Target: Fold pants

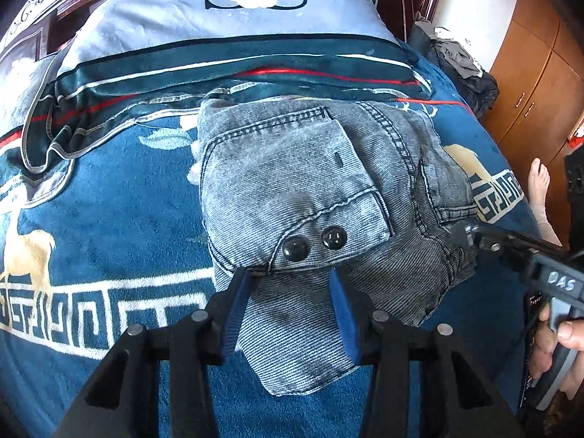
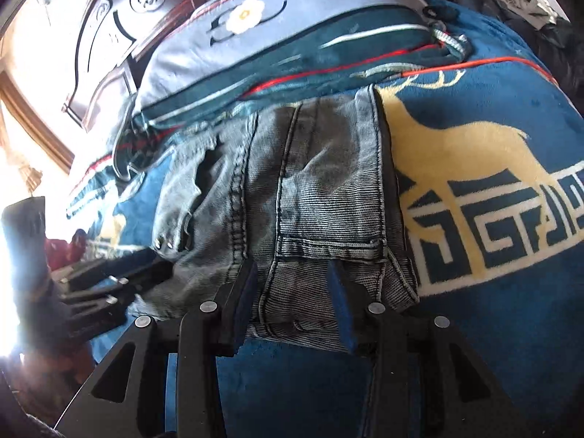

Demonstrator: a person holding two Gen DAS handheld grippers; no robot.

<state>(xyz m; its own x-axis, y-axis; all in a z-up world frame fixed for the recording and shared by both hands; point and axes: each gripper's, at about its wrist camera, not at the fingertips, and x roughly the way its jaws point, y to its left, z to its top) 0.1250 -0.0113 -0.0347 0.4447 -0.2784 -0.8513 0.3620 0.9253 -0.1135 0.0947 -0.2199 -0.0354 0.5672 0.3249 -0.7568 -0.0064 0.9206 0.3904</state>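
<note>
The folded pants (image 1: 310, 197) lie on the bed (image 1: 109, 219), just before the pillow (image 1: 219, 22) and the bunched blanket edge (image 1: 233, 69) at its head. The left gripper (image 1: 288, 310) hangs over their near edge, the right gripper (image 2: 292, 306) over their right side (each with cloth below the gap between its fingers). A wardrobe (image 1: 536, 87) stands right of the bed, a heap of clothes (image 1: 456, 58) between them.

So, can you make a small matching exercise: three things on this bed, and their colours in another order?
Things:
1. jeans
2. blanket
3. pillow

Colours:
A. pale blue, with a white flower
B. washed grey denim
C. deep blue, with a tan deer

Pairs: 1-B, 2-C, 3-A
</note>
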